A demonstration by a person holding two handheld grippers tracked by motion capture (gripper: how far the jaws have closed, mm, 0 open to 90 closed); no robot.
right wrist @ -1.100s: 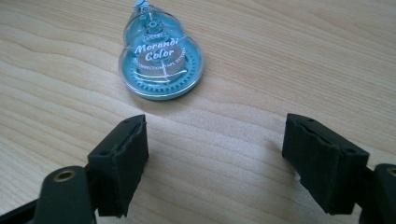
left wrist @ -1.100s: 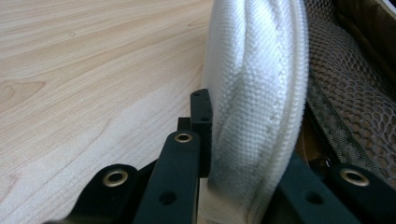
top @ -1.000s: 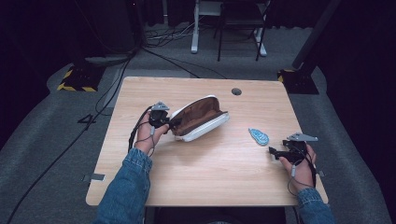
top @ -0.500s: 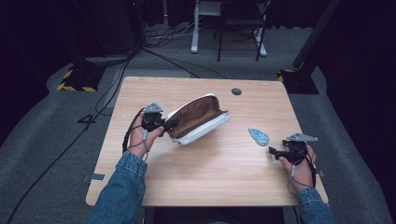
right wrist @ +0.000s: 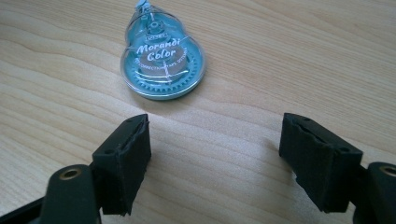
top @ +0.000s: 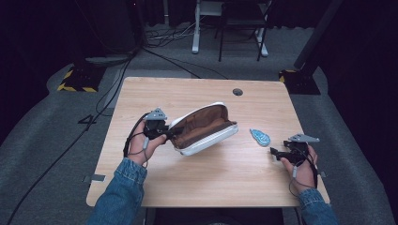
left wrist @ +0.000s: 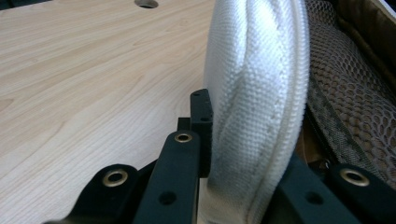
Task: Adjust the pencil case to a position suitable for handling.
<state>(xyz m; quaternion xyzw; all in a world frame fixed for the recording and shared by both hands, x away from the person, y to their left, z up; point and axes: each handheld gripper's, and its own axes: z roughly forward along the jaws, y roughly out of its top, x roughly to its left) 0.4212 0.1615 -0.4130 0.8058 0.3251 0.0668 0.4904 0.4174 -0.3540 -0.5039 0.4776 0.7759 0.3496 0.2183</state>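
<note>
1. Clamping the white fabric wall of the pencil case [left wrist: 254, 107], the left gripper [top: 165, 133] had its jaws closed on that edge, so the case was in hand, tilted up with its brown mesh-lined inside open.
2. Standing wide apart with nothing between them, the jaws of the right gripper [right wrist: 215, 165] had just been narrowing a little, resting low on the table [top: 211, 180].
3. The blue correction tape [right wrist: 161, 60] lay flat on the wood just ahead of those jaws, untouched, between the case and the right hand.
4. Judged from this, the case was opened and held; gripping the tape and putting it inside remained.
</note>
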